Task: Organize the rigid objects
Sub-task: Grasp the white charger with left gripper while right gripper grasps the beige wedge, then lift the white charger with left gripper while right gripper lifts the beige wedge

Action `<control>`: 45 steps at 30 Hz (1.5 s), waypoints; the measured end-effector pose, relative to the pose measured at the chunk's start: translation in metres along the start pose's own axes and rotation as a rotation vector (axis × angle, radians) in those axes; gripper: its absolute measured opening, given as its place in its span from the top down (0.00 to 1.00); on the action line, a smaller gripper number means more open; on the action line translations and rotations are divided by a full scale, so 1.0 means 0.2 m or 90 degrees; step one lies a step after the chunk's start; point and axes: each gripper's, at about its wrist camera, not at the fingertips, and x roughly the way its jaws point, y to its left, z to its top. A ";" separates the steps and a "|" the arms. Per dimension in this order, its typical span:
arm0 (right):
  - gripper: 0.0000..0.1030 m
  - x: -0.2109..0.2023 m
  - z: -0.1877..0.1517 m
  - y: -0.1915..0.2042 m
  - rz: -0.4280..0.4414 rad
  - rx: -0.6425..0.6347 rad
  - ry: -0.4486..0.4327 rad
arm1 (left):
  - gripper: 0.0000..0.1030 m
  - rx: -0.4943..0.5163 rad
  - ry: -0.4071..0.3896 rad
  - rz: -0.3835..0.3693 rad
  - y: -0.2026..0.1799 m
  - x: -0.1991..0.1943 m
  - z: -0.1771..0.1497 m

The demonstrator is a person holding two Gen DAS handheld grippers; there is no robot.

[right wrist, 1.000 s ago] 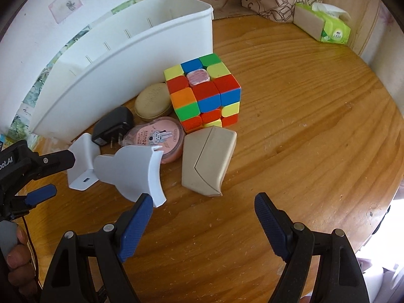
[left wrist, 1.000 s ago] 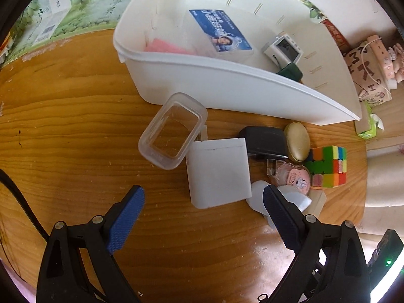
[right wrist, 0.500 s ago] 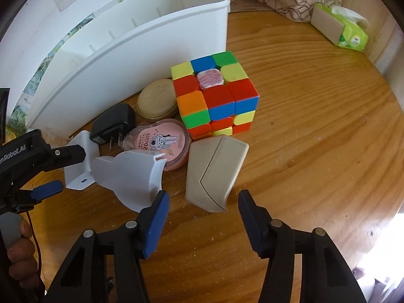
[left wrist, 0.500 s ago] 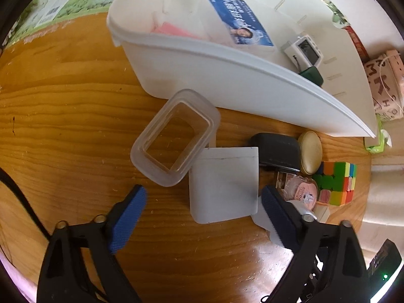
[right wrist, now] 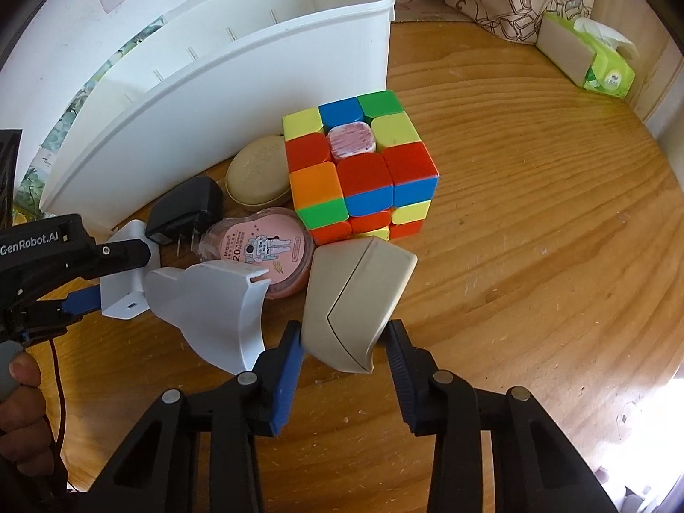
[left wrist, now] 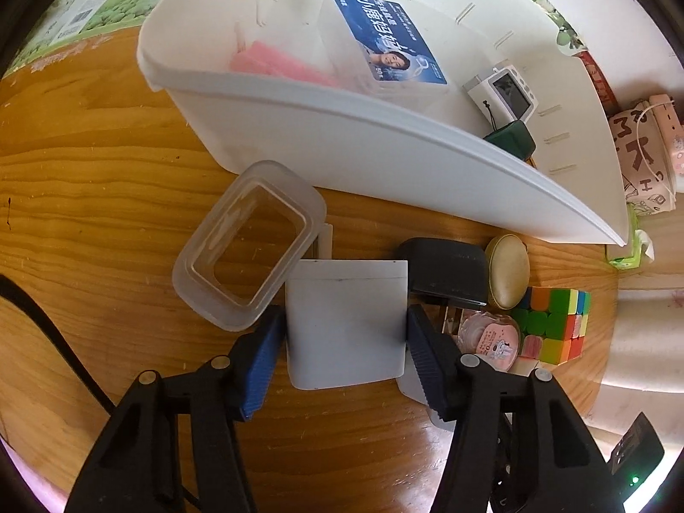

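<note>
While jaws were closing: left gripper (left wrist: 345, 333) clamps white box (left wrist: 345, 322), right gripper (right wrist: 345, 352) clamps beige case (right wrist: 357, 299), undersides hidden.

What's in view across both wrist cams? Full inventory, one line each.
bin: 1, white, back of table
mask box: 1, blue label, in bin
pink pad: 1, in bin
screen gadget: 1, white, in bin
clear tub: 1, before bin
white box: 1, between left pads
charger: 1, black
oval case: 1, tan
cube: 1, multicolour
tape: 1, pink
grey shell: 1
beige case: 1, between right pads
tissues: 1, green, far corner
left gripper: closing on white box
right gripper: closing on beige case
</note>
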 end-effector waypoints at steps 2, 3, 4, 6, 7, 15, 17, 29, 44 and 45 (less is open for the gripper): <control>0.62 -0.02 -0.03 -0.01 0.001 -0.004 -0.001 | 0.41 0.001 0.000 0.001 0.01 0.00 -0.01; 0.62 -0.02 -0.03 -0.01 0.001 -0.005 -0.001 | 0.41 0.000 0.001 0.001 0.01 0.00 0.00; 0.63 -0.02 -0.03 -0.01 0.000 -0.006 0.000 | 0.41 0.000 0.001 0.002 0.01 0.00 0.00; 0.63 -0.03 -0.06 -0.01 0.000 -0.009 0.001 | 0.41 -0.006 0.003 0.002 0.01 0.00 0.00; 0.63 -0.04 -0.06 -0.01 0.000 -0.011 0.002 | 0.41 -0.006 0.002 0.003 0.01 0.00 -0.01; 0.64 -0.06 -0.08 -0.02 0.024 -0.014 0.031 | 0.41 -0.019 0.003 0.012 0.03 -0.03 -0.08; 0.65 -0.06 -0.10 -0.03 0.039 -0.014 0.048 | 0.41 -0.019 0.005 0.013 0.05 -0.04 -0.10; 0.66 -0.09 -0.19 0.06 0.081 -0.097 0.125 | 0.41 -0.050 0.012 0.012 0.18 -0.10 -0.23; 0.66 -0.15 -0.23 0.44 0.142 -0.286 0.156 | 0.41 -0.126 -0.012 0.036 0.49 -0.29 -0.33; 0.66 -0.15 -0.24 0.53 0.147 -0.301 0.156 | 0.41 -0.129 -0.014 0.037 0.52 -0.31 -0.33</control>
